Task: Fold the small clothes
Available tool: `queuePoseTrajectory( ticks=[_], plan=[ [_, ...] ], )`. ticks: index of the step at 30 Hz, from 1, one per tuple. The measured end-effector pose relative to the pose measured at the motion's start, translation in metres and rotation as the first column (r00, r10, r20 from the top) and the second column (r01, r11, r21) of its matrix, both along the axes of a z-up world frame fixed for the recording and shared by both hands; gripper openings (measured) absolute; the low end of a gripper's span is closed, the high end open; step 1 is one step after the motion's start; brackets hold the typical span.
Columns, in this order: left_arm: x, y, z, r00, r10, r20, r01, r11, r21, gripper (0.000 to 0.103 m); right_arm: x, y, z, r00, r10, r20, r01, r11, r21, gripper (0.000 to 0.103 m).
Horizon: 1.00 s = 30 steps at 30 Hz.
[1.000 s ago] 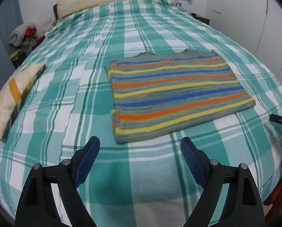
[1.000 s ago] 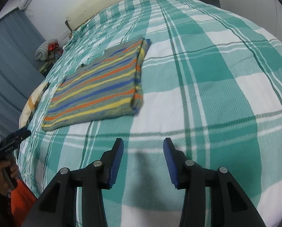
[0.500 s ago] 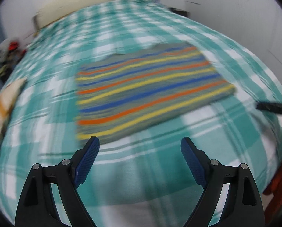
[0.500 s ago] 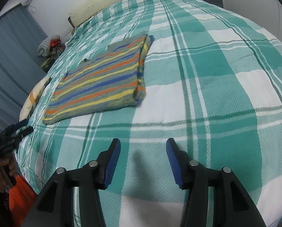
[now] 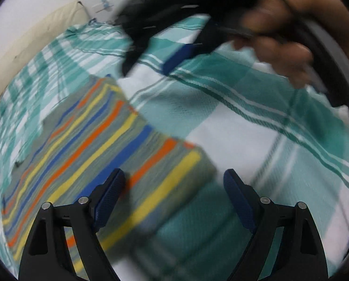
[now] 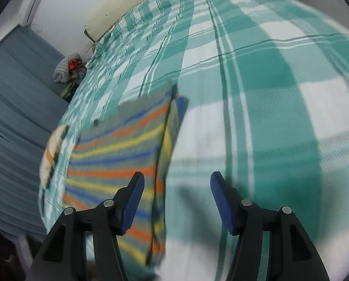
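Striped shirt [image 5: 99, 145], folded into a flat rectangle, lies on the bed [image 5: 244, 121], both views motion-blurred. Left gripper [image 5: 172, 194]: jaws apart and closing, nothing pressed between the pads. Its left finger sits over the near right part of the shirt; the shirt's near right corner falls in the gap between the jaws; the right finger is over bare bedspread. Cannot tell if the tips touch the cloth. Right gripper [image 6: 176, 196]: jaws apart and opening, nothing clamped. Its left finger is over the shirt's right edge, the folded edge runs up through the gap, the right finger is over bedspread. Contact with the cloth unclear too.

Shirt stripes: orange, yellow, blue on grey. In the right wrist view the shirt [image 6: 118, 154] sits on the left side of the bed, right edge showing stacked layers.

Outward: green and white checked bedspread [image 6: 268, 75] covers the bed. In the left wrist view the right gripper [image 5: 151, 53] shows far, at top, black with a blue pad, held by a hand [image 5: 289, 35], blurred. Pillow [image 6: 52, 154], cream with an orange band, left of the shirt at the bed edge. Cream headboard [image 6: 127, 2] at the far end. Heap of clothes [image 6: 66, 70] beyond the far left side. Grey curtain [image 6: 15, 117] on the left.
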<state>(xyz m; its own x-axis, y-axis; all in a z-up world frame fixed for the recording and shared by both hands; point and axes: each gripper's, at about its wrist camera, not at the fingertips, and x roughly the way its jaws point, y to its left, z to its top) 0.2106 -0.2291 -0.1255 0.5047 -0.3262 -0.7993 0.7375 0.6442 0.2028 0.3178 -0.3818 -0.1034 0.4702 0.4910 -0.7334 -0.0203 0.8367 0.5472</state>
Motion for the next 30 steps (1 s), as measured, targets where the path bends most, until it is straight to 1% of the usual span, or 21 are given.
queuePoseTrajectory(
  ticks=[1, 2, 3, 4, 5, 7, 8, 9, 10, 11, 12, 13, 15, 17, 18, 20, 22, 25, 26, 28, 30],
  plan=[
    [0.003, -0.002, 0.0, 1.0, 0.004, -0.005, -0.004, 1.0, -0.026, 0.065, 0.012, 0.0, -0.004, 1.0, 0.008, -0.007, -0.007, 1.0, 0.015, 0.059],
    [0.005, -0.004, 0.001, 1.0, 0.009, -0.007, -0.01, 0.999, -0.043, 0.053, 0.028, 0.002, -0.009, 1.0, 0.014, -0.011, -0.014, 1.0, 0.028, 0.059],
    [0.006, -0.005, 0.002, 1.0, 0.012, -0.007, -0.013, 0.999, -0.047, 0.028, 0.04, 0.004, -0.013, 1.0, 0.018, -0.012, -0.018, 0.999, 0.041, 0.059],
    [0.007, -0.008, 0.002, 1.0, 0.024, 0.009, -0.024, 0.999, -0.039, 0.014, 0.051, 0.007, -0.017, 1.0, 0.023, -0.015, -0.022, 0.998, 0.059, 0.06],
    [0.007, -0.008, 0.003, 0.999, 0.032, 0.022, -0.031, 0.999, -0.039, 0.014, 0.067, 0.01, -0.023, 0.999, 0.02, -0.025, -0.018, 0.996, 0.088, 0.062],
    [0.009, -0.003, 0.005, 0.999, 0.049, -0.003, -0.049, 0.995, -0.083, 0.01, 0.083, 0.013, -0.03, 0.999, -0.005, -0.041, 0.01, 0.991, 0.13, 0.063],
    [0.011, 0.003, 0.009, 0.998, 0.062, -0.027, -0.065, 0.99, -0.123, 0.01, 0.091, 0.015, -0.032, 0.999, -0.015, -0.041, 0.021, 0.99, 0.143, 0.051],
    [0.011, 0.012, 0.014, 0.996, 0.079, -0.05, -0.086, 0.982, -0.166, 0.009, 0.096, 0.018, -0.031, 0.999, -0.015, -0.037, 0.02, 0.991, 0.129, 0.03],
    [0.012, 0.023, 0.022, 0.993, 0.099, -0.068, -0.112, 0.97, -0.216, 0.009, 0.1, 0.022, -0.028, 0.999, -0.014, -0.036, 0.018, 0.995, 0.093, 0.008],
    [0.011, 0.034, 0.029, 0.99, 0.116, -0.079, -0.133, 0.958, -0.255, 0.009, 0.101, 0.027, -0.022, 0.999, -0.015, -0.028, 0.017, 0.997, 0.069, 0.008],
    [0.009, 0.049, 0.038, 0.986, 0.14, -0.088, -0.161, 0.94, -0.301, 0.009, 0.1, 0.031, -0.015, 1.0, -0.015, -0.011, 0.016, 0.998, 0.058, 0.008],
    [0.008, 0.066, 0.049, 0.98, 0.17, -0.099, -0.194, 0.916, -0.351, 0.009, 0.097, 0.038, 0.0, 1.0, -0.007, 0.021, 0.006, 0.999, 0.039, 0.008],
    [0.004, 0.103, 0.068, 0.965, 0.231, -0.127, -0.263, 0.862, -0.434, 0.009, 0.093, 0.052, 0.022, 0.997, 0.012, 0.07, -0.015, 0.999, 0.037, 0.008],
    [0.0, 0.147, 0.083, 0.938, 0.304, -0.167, -0.346, 0.79, -0.505, 0.009, 0.091, 0.074, 0.046, 0.994, 0.031, 0.107, -0.036, 0.998, 0.046, 0.008],
    [-0.002, 0.174, 0.09, 0.917, 0.347, -0.197, -0.397, 0.742, -0.54, 0.009, 0.091, 0.091, 0.059, 0.991, 0.046, 0.129, -0.053, 0.997, 0.05, 0.008],
    [-0.004, 0.212, 0.095, 0.882, 0.403, -0.247, -0.467, 0.672, -0.575, 0.009, 0.095, 0.125, 0.078, 0.984, 0.084, 0.155, -0.093, 0.994, 0.051, 0.008],
    [-0.006, 0.252, 0.094, 0.837, 0.464, -0.289, -0.538, 0.602, -0.591, 0.009, 0.099, 0.165, 0.089, 0.978, 0.124, 0.168, -0.133, 0.99, 0.041, 0.008],
    [-0.009, 0.296, 0.083, 0.781, 0.533, -0.326, -0.61, 0.539, -0.581, 0.009, 0.107, 0.222, 0.091, 0.968, 0.183, 0.17, -0.188, 0.982, 0.018, 0.008],
    [-0.011, 0.307, 0.077, 0.761, 0.549, -0.345, -0.634, 0.515, -0.577, 0.009, 0.112, 0.243, 0.087, 0.967, 0.2, 0.161, -0.205, 0.979, 0.014, 0.008],
    [-0.011, 0.326, 0.066, 0.726, 0.576, -0.375, -0.672, 0.477, -0.567, 0.009, 0.12, 0.287, 0.075, 0.963, 0.237, 0.131, -0.239, 0.971, -0.003, 0.008],
    [-0.011, 0.343, 0.055, 0.693, 0.597, -0.404, -0.705, 0.447, -0.55, 0.009, 0.124, 0.32, 0.063, 0.958, 0.267, 0.109, -0.265, 0.964, -0.031, 0.008]
  ],
)
